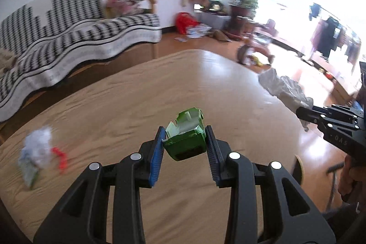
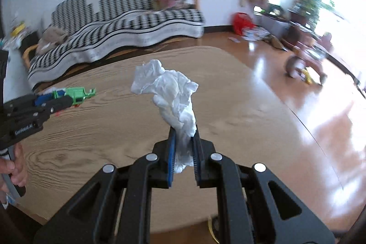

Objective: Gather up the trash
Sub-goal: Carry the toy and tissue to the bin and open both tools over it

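Wooden worktop point(image 2: 228, 106) before a checkered sofa point(image 1: 68, 22). Left gripper point(image 1: 185, 138) has its jaws clenched on a torn green carton point(image 1: 186, 136); right gripper point(image 2: 184, 141) pinches a crumpled white tissue point(image 2: 169, 90) by its tail. More scraps point(image 1: 39, 152) lie near the worktop's left edge. Risk: the loosely pinched tissue could slip free in transit.

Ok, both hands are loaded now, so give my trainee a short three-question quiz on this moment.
1. True or false: the right gripper is shut on the white tissue.
2. What does the left gripper hold? A) red scrap B) green carton C) nothing
3. Name one piece of trash left on the wooden table.

Key: 1 true. 2 B, the green carton. 3 the crumpled wrapper or the red scrap.
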`<state>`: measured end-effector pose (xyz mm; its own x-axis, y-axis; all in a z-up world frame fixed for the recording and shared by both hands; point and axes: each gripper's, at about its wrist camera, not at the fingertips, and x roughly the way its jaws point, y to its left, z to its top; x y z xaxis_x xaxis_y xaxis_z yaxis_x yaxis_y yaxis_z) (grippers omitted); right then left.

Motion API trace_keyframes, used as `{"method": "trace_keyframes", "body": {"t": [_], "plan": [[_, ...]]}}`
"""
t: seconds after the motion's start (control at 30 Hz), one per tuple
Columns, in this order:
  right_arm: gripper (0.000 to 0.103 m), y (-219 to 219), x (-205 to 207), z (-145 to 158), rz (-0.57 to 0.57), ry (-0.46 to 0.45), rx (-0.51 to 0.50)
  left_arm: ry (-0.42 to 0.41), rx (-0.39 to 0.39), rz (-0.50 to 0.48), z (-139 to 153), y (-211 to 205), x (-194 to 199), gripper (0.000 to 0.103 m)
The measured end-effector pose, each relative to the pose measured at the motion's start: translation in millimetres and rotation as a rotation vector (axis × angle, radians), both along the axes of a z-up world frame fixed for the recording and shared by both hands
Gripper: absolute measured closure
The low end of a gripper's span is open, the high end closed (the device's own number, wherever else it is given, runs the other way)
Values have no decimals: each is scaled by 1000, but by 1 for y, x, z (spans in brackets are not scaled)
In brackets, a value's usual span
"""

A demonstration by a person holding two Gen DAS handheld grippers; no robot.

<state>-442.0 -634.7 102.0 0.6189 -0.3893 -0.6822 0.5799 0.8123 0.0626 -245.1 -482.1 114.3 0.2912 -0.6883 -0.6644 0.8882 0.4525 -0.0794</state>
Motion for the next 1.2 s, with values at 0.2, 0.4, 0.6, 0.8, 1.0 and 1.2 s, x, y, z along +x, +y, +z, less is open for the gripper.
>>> {"method": "trace_keyframes", "body": {"t": [0.2,0.4,0.6,0.8,1.0,1.2], "plan": [[89,-33,-86,-15,-153,22,40,37,-28,-151,1,-49,-64,69],[89,-57,-157,-35,-280,46,108,62,-16,-285,-14,-95,-130,69],[89,-69,-189,-59,-338,119,168,79,45,-398,-46,-129,-186,69],[89,-82,-206,-77,-349,163,216,93,104,-453,-76,-140,-215,69],[89,-82,-209,-81,-344,175,235,96,128,-473,-90,-151,-226,69],[89,-84,-207,-81,-340,174,245,109,136,-474,-94,-154,-225,68]]}}
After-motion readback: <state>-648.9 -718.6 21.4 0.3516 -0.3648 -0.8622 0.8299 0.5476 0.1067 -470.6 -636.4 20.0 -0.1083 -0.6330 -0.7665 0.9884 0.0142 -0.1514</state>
